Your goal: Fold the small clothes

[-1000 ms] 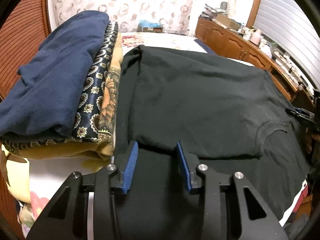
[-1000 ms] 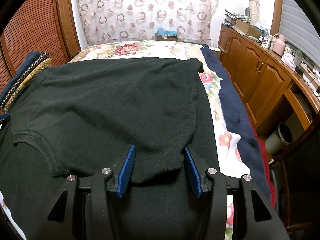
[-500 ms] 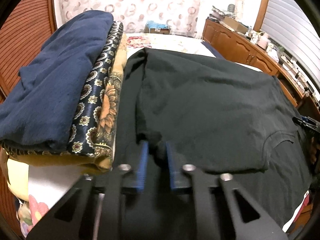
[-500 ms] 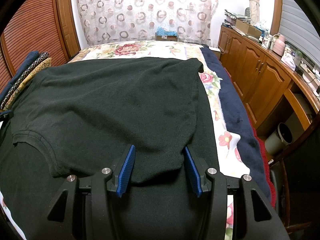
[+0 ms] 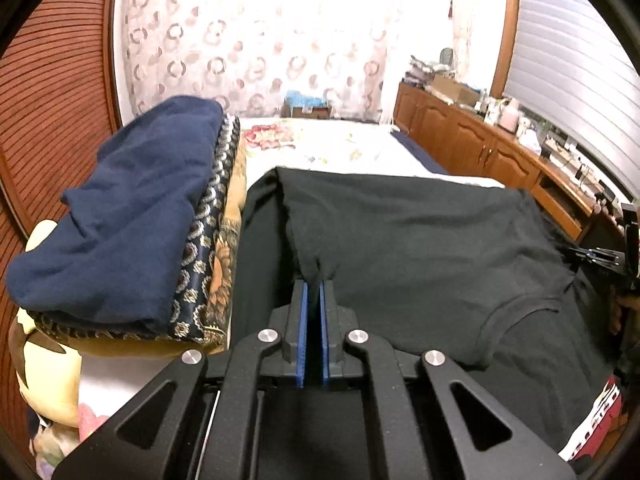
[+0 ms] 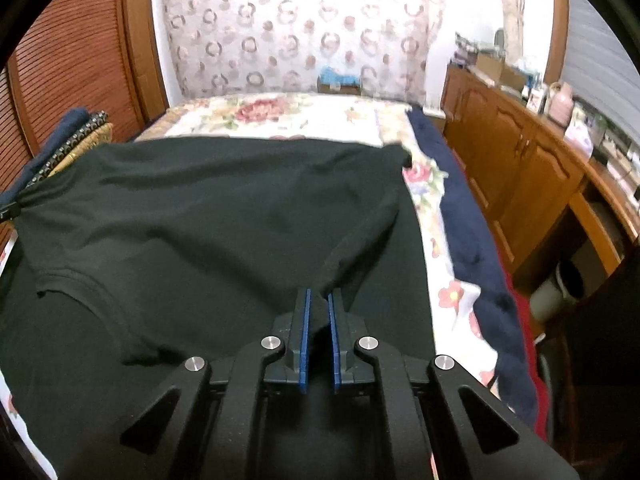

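A black T-shirt (image 5: 408, 240) lies spread on the bed, folded over another black layer. It also shows in the right wrist view (image 6: 208, 216). My left gripper (image 5: 314, 286) is shut on the shirt's left near shoulder and pulls the cloth up into a peak. My right gripper (image 6: 319, 294) is shut on the shirt's right near shoulder, cloth bunched between the blue pads. The collar (image 5: 520, 308) lies between the two grippers. The right gripper's tip (image 5: 596, 256) shows at the right edge of the left wrist view.
A stack of folded cloths, navy (image 5: 120, 216) on top of patterned ones, sits left of the shirt. The floral bedsheet (image 6: 280, 116) stretches beyond. A navy blanket (image 6: 468, 216) runs along the bed's right edge. Wooden cabinets (image 6: 520, 168) stand to the right.
Both grippers went from open to shut on the shirt's near shoulders, the left first, then the right. Both have lifted, and the cloth now rises into peaks at the pads.
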A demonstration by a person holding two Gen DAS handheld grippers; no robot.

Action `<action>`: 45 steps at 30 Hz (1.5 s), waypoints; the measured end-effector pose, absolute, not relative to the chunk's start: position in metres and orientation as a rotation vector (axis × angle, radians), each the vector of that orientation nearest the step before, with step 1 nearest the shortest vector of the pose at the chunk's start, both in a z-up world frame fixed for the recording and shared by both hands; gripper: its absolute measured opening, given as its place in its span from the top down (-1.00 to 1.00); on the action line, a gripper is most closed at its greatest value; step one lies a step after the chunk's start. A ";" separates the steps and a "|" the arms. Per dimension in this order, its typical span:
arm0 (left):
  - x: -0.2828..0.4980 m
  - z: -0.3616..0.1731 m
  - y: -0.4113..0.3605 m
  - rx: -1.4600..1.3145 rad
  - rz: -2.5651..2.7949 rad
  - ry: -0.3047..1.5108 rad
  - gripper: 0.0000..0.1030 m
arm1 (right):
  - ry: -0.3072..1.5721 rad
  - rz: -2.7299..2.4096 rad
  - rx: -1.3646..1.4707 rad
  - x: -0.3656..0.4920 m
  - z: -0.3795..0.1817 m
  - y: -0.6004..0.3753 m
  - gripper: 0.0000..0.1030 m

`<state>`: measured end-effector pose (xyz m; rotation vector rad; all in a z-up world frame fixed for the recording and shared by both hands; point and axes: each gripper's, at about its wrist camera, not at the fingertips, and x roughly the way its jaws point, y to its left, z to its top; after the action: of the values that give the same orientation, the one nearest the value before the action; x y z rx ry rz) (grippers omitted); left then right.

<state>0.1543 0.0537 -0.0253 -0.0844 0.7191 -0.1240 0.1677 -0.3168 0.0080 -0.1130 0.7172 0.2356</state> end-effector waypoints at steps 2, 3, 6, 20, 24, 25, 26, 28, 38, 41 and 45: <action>0.150 -0.019 0.056 -0.098 -0.123 0.696 0.89 | 0.690 0.258 -0.103 0.162 0.015 -0.317 0.87; 0.146 -0.015 0.057 -0.106 -0.127 0.684 0.89 | 0.677 0.261 -0.099 0.158 0.019 -0.317 0.88; 0.134 -0.003 0.060 -0.127 -0.136 0.643 0.89 | 0.630 0.286 -0.079 0.142 0.035 -0.322 0.88; 0.048 0.015 0.074 -0.133 -0.157 0.599 0.89 | 0.593 0.409 -0.052 0.040 0.054 -0.356 0.89; 0.034 0.014 0.080 -0.164 -0.155 0.613 0.89 | 0.619 0.412 -0.054 0.023 0.054 -0.363 0.89; 0.030 0.013 0.080 -0.167 -0.158 0.616 0.89 | 0.623 0.418 -0.047 0.020 0.055 -0.366 0.89; 0.026 0.013 0.080 -0.164 -0.156 0.616 0.89 | 0.625 0.423 -0.042 0.018 0.058 -0.367 0.89; 0.020 0.009 0.078 -0.150 -0.147 0.628 0.89 | 0.626 0.424 -0.048 0.016 0.062 -0.366 0.88; 0.021 -0.042 0.083 -0.155 -0.104 0.762 0.89 | 0.757 0.389 -0.051 0.050 0.031 -0.355 0.88; 0.018 -0.044 0.082 -0.152 -0.103 0.767 0.89 | 0.766 0.377 -0.064 0.057 0.030 -0.354 0.88; 0.017 -0.044 0.078 -0.127 -0.096 0.767 0.89 | 0.770 0.375 -0.059 0.057 0.032 -0.349 0.88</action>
<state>0.0169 0.0779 -0.0437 -0.1270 0.7673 -0.0963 0.0566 -0.3494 0.0325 -0.0586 0.7702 0.3750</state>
